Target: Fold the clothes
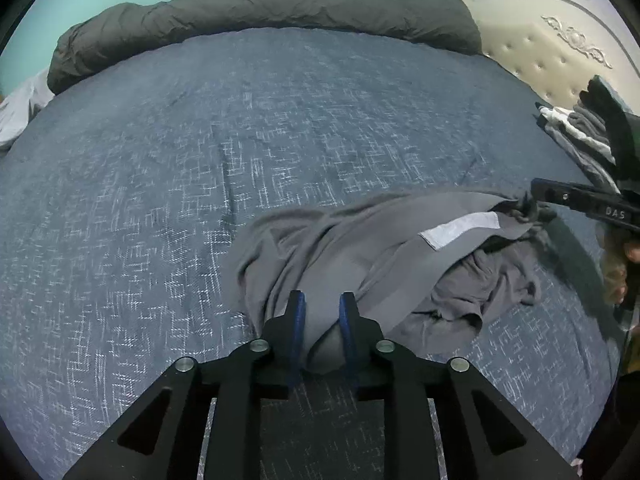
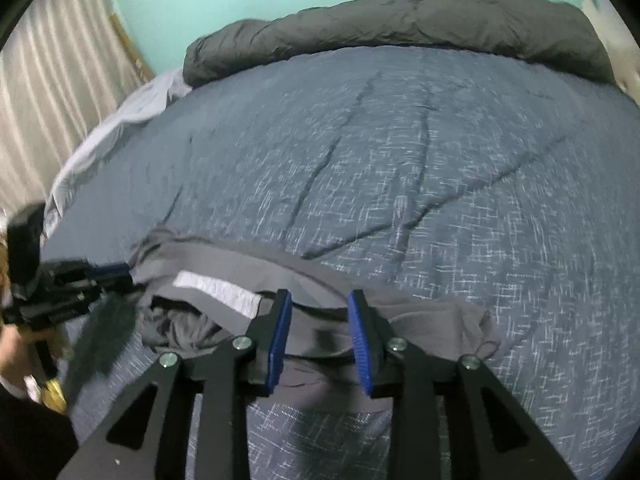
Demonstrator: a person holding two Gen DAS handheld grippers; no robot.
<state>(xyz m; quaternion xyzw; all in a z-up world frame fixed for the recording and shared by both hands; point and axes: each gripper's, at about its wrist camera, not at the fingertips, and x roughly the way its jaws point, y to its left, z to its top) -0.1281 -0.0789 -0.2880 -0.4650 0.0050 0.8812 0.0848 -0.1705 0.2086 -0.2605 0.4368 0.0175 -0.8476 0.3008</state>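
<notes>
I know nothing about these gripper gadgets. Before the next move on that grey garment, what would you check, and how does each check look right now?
1. Left gripper has cloth between its fingers: ok, though whether it is clamped, cannot tell.
2. Right gripper has a firm hold on the grey garment: cannot tell; in its own view the jaws stand apart over the cloth.
3. Garment lies flat: not ok, it is bunched.
4. Free space on the blue bedspread: ok.
5. Stack of clothes lies apart from the garment: ok.

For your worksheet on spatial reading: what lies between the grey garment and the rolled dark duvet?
Only bare blue bedspread separates the grey garment from the rolled dark duvet, in both wrist views.
</notes>
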